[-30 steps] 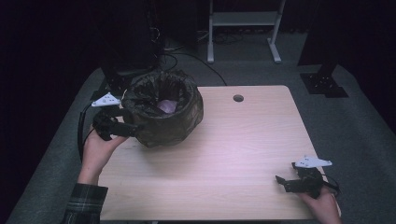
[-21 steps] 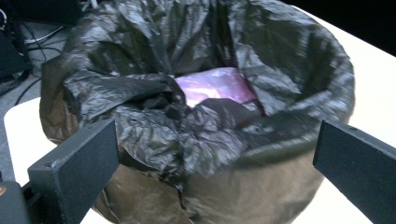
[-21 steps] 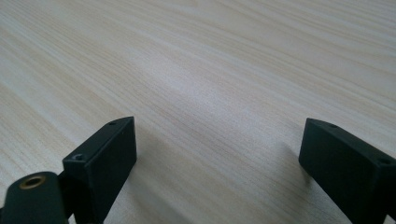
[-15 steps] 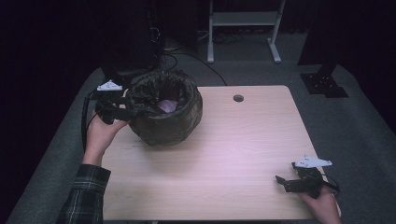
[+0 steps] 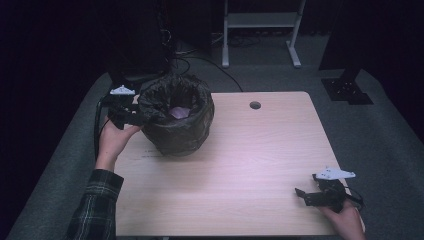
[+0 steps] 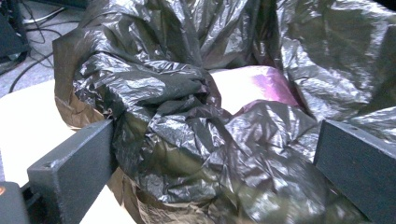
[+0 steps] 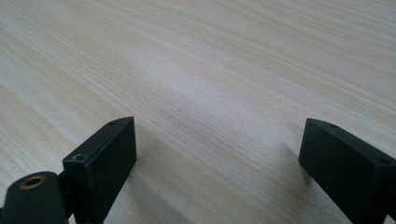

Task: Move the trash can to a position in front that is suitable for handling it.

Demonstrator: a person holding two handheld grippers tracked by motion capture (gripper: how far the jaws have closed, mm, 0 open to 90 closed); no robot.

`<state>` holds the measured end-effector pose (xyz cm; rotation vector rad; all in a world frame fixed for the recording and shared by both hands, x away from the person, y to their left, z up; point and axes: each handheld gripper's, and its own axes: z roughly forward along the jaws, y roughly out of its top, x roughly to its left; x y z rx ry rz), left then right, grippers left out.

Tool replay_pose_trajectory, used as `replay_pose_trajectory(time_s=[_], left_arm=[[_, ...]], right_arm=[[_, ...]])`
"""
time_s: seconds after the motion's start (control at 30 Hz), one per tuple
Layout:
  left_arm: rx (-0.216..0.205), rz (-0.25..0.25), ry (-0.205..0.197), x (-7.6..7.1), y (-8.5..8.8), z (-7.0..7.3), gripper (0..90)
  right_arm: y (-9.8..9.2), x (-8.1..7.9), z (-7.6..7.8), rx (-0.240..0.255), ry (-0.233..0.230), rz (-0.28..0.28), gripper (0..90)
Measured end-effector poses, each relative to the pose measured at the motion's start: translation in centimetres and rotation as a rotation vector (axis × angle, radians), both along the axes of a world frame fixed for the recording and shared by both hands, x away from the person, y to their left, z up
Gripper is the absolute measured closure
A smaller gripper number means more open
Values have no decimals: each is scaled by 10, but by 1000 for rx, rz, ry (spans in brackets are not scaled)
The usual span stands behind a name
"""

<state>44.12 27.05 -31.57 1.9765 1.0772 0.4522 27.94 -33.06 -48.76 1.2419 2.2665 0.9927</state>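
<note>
Bag (image 5: 176, 120) rim between spread left claw (image 6: 215, 158) jaws; pink item (image 6: 254, 86) inside.

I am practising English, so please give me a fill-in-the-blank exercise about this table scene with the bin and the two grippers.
1. The bin is lined with a black plastic ____.
2. The left gripper is at the bin's ____.
3. The right gripper has its jaws ____ above the bare wooden table.

Missing words: bag; rim; open
</note>
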Motion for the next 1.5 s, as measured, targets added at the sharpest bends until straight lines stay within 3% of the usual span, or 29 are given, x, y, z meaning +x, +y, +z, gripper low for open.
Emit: replay_pose_trajectory(time_s=[0.13,0.3,0.47,0.7,0.97,1.5], left_arm=[[-16,-6,21,4,-2,-3,0],[20,8,35,6,-10,-4,0],[23,-30,34,0,-19,-4,0],[16,-141,33,-20,-45,-6,0],[54,-231,22,-41,-74,-7,0],[31,-294,12,-82,-112,-10,0]], right_arm=[[0,0,0,0,0,0,100],[0,0,0,-1,-1,0,100],[0,0,0,0,-1,1,100],[0,0,0,-1,-2,1,100],[0,0,0,0,-3,0,100],[0,0,0,1,0,-2,100]])
